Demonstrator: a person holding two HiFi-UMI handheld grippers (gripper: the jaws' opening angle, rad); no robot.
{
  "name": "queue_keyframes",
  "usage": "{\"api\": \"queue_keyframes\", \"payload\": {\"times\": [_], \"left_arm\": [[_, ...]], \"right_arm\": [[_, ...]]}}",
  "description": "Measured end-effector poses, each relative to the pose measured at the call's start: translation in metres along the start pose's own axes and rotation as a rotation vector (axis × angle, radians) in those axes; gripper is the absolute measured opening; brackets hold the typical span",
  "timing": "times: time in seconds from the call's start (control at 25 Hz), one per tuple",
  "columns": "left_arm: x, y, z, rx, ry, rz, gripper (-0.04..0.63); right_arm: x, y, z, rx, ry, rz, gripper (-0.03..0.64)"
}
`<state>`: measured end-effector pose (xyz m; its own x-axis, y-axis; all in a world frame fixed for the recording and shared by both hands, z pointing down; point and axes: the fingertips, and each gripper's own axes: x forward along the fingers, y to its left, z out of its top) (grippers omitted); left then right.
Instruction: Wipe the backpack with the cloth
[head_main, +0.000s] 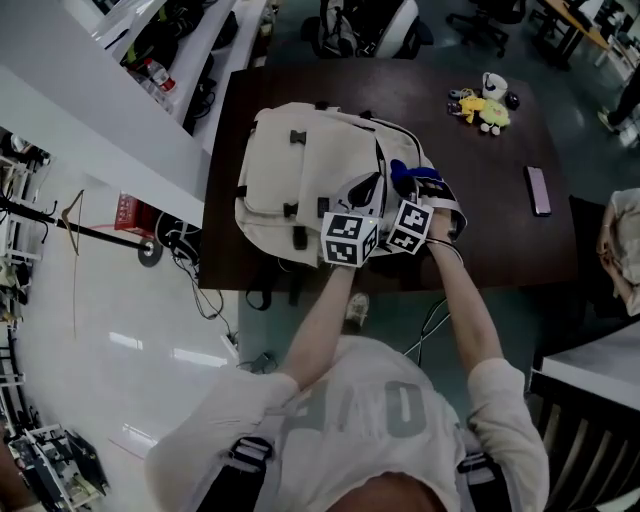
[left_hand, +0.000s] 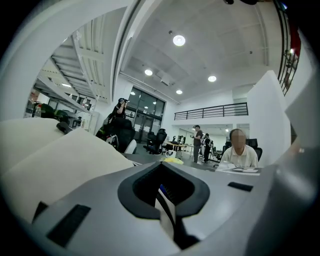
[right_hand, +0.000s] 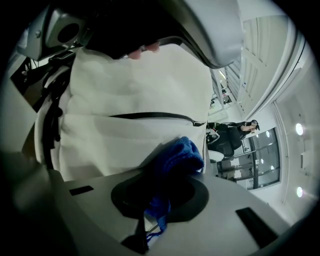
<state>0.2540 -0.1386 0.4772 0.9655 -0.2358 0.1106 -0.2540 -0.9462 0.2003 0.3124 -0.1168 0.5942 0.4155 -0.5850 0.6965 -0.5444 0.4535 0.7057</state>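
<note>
1. Firstly, the right gripper (right_hand: 150, 220) pinches the blue cloth (right_hand: 180, 155) by one end at the cream backpack (head_main: 300, 170); rubbing could pull it loose.
2. With the left gripper (left_hand: 167, 215) pressed together on nothing, the backpack may slide across the table (head_main: 480, 220).

Dark table (head_main: 500, 150) has a phone (head_main: 538, 190) lying near its right edge, some little yellow toys (head_main: 483, 105) at the far side, office chairs (head_main: 370, 25) behind, red box (head_main: 125, 213) on the floor.

free: bare table (head_main: 480, 215) right of backpack (head_main: 300, 170) | obstacles: toys (head_main: 483, 108) far side, phone (head_main: 538, 190) right side
</note>
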Motion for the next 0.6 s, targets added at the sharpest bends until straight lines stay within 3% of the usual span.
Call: {"api": "queue_keyframes", "payload": {"times": [0.6], "left_arm": [[-0.096, -0.044, -0.035, -0.011, 0.004, 0.056, 0.003]], "right_arm": [[-0.066, 0.087, 0.017, -0.098, -0.044, 0.019, 0.041]]}}
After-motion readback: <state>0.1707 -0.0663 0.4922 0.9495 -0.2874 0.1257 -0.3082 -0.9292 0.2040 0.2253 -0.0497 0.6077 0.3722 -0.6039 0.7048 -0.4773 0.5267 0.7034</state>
